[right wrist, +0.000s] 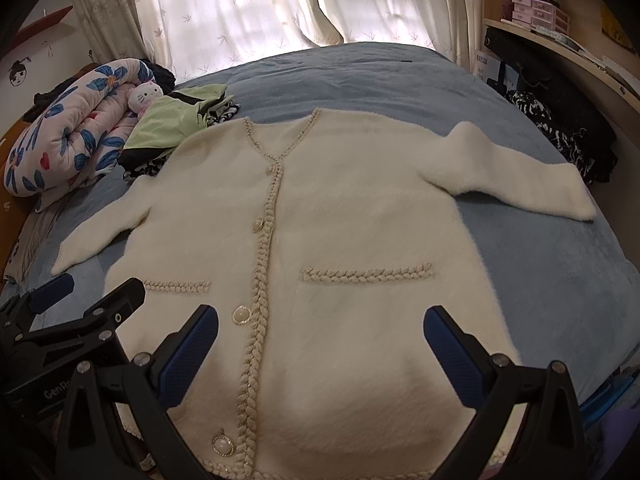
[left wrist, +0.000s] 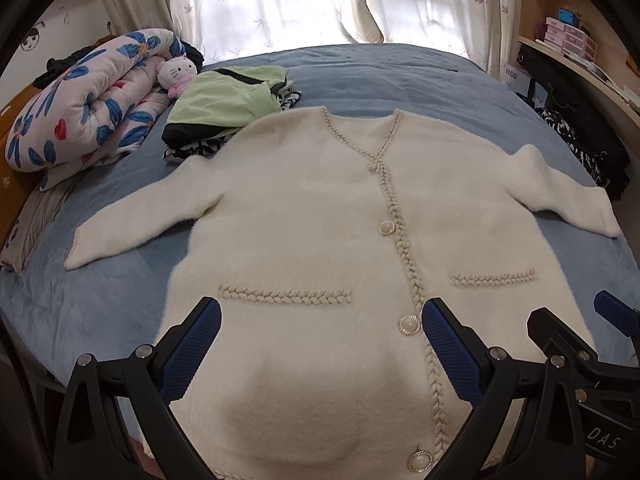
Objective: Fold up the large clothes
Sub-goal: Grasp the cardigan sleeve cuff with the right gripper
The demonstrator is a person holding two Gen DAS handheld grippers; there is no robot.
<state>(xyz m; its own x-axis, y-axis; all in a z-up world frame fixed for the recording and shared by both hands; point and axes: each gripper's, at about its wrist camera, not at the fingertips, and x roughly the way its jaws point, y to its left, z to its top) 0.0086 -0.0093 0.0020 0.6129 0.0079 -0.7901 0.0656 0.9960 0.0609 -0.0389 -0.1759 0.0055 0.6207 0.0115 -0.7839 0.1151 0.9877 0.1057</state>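
A fluffy cream cardigan point(left wrist: 320, 208) with braided trim and pearl buttons lies flat, front up and buttoned, on the blue bed; it also shows in the right wrist view point(right wrist: 340, 208). Both sleeves are spread out to the sides. My left gripper point(left wrist: 320, 320) is open and empty above the left pocket near the hem. My right gripper point(right wrist: 320, 328) is open and empty above the right pocket near the hem. The right gripper point(left wrist: 576, 320) shows at the right edge of the left wrist view, and the left gripper point(right wrist: 92, 296) at the left edge of the right wrist view.
The blue bed point(left wrist: 400, 76) stretches back to curtains. A stack of folded clothes with a green top point(left wrist: 224, 108) touches the cardigan's left shoulder. A rolled floral quilt point(left wrist: 84, 100) and a cat plush point(left wrist: 178, 74) lie far left. Shelves and dark bags point(left wrist: 576, 136) stand on the right.
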